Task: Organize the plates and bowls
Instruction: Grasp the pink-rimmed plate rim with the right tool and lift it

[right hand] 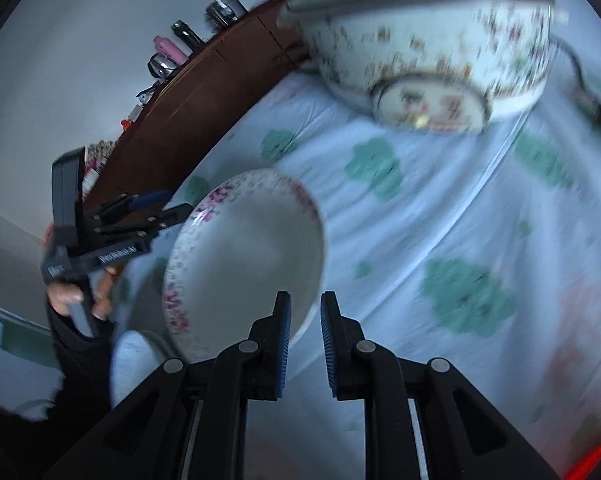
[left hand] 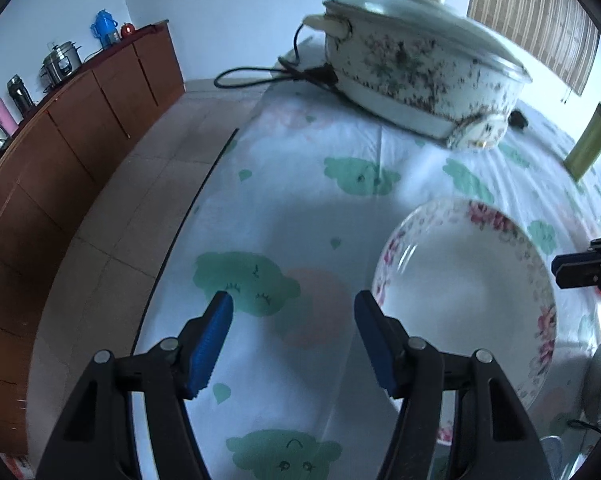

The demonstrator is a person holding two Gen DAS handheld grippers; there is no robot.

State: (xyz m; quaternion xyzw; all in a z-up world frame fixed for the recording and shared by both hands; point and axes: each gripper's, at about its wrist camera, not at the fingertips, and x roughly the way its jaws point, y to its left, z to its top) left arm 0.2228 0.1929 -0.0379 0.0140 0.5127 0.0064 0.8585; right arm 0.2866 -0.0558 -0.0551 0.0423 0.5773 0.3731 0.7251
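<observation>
The tabletop (left hand: pixel 284 216) is covered by a white cloth with green cloud figures and pale pink spots, and it fills most of both views. Beside it, along the wall, stands a long brown cabinet (left hand: pixel 60 148) that carries flasks, a steel cooker and a blue bottle. At the far part of the tabletop sits a big electric pot (left hand: pixel 416 68) with dark floral specks and a glass lid; its black cord (left hand: pixel 260 76) lies on the cloth next to it. A green box (left hand: pixel 588 142) stands near the far right edge in the left wrist view.

The floral plate (left hand: pixel 466 296), white inside with pink flowers on the rim, is on the cloth nearer than the pot, well apart from it. In the right wrist view the plate (right hand: pixel 246 256) appears tilted, and its near rim is at the left finger of the right gripper (right hand: pixel 305 312). The jaws of this gripper are only a little apart; the view is blurred, so I cannot tell if they pinch the rim.

The left gripper (left hand: pixel 294 314) hangs over the cloth just left of the plate. Its jaws are spread wide and hold nothing; its right finger overlaps the plate rim in the picture
</observation>
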